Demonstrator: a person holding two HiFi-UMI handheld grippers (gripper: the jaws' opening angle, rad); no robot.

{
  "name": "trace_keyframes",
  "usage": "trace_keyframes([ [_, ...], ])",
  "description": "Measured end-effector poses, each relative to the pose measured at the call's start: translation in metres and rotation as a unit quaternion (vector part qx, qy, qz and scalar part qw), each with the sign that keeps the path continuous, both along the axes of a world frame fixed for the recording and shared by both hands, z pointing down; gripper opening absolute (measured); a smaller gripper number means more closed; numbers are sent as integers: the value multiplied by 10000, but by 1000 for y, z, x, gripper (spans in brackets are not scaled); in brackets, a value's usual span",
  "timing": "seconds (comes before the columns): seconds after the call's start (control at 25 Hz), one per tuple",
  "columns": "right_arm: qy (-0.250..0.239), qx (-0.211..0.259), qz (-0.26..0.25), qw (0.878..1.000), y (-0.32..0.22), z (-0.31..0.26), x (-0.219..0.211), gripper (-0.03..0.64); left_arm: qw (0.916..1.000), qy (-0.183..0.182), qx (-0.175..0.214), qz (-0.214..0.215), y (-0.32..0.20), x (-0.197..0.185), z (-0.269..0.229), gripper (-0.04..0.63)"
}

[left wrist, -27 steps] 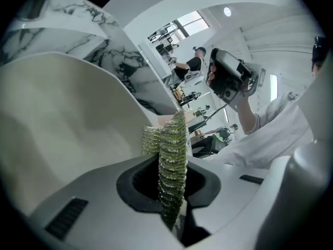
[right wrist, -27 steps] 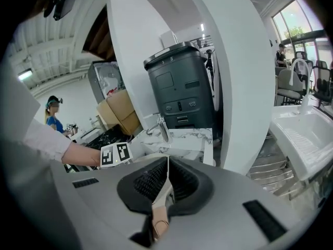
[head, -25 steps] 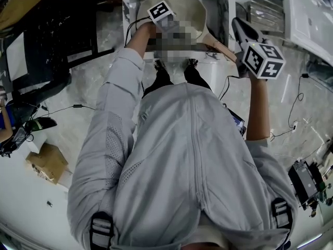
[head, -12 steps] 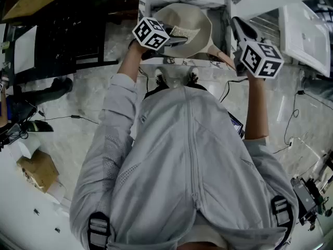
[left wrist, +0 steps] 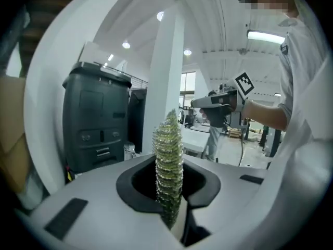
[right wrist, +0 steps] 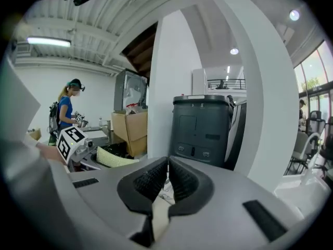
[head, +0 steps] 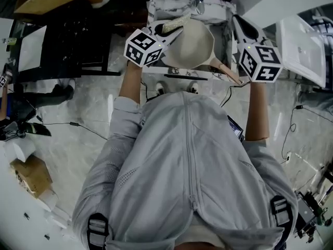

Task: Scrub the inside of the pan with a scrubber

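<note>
The left gripper [left wrist: 169, 191] is clenched on a green mesh scrubber [left wrist: 168, 160], which stands upright between its jaws. The right gripper [right wrist: 166, 184] grasps the pale pan handle [head: 225, 68]. The cream pan [head: 195, 41] sits over a marble-patterned counter [head: 154, 7], with the scrubber at its left rim.

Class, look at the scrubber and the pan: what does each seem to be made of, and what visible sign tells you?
Scrubber: seemingly glittery woven mesh, greenish-yellow; its ribbed loops sparkle. Pan: pale, matt beige inside with no glare, probably coated metal, but uncertain. Its handle: tan, smooth, perhaps wood.
</note>
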State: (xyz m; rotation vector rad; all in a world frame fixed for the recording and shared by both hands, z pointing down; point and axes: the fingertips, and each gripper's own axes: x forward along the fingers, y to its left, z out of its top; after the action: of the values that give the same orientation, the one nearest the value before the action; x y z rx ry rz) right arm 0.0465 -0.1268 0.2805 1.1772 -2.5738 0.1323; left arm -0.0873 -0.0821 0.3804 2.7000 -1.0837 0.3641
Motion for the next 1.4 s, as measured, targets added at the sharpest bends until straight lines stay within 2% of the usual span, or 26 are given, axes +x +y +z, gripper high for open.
trace_keyframes([
  [0.2, 97, 528, 8, 9986, 0, -31, -11, 37, 9948, -271, 699, -695, -16, -27, -56, 66],
  [0.4, 181, 847, -48, 9962, 5, -54, -22, 37, 9790, -515, 1288, -1491, -27, -55, -102, 66],
  [0.48, 223, 971, -55, 9950, 5, -64, -25, 37, 9721, -604, 1519, -1681, -29, -63, -121, 66],
  [0.76, 226, 1346, -87, 9906, 10, -97, -36, 37, 9548, -878, 2286, -1683, -23, -61, -178, 66],
  [0.96, 168, 1442, -164, 9893, 11, -109, -43, 37, 9436, -935, 2711, -1653, -18, -57, -203, 66],
  [1.08, 231, 1476, -169, 9886, 9, -109, -43, 37, 9415, -883, 2825, -1611, -17, -54, -206, 66],
  [1.4, 404, 1396, -175, 9892, 1, -99, -46, 35, 9417, -1029, 2795, -1564, -23, -54, -202, 66],
])
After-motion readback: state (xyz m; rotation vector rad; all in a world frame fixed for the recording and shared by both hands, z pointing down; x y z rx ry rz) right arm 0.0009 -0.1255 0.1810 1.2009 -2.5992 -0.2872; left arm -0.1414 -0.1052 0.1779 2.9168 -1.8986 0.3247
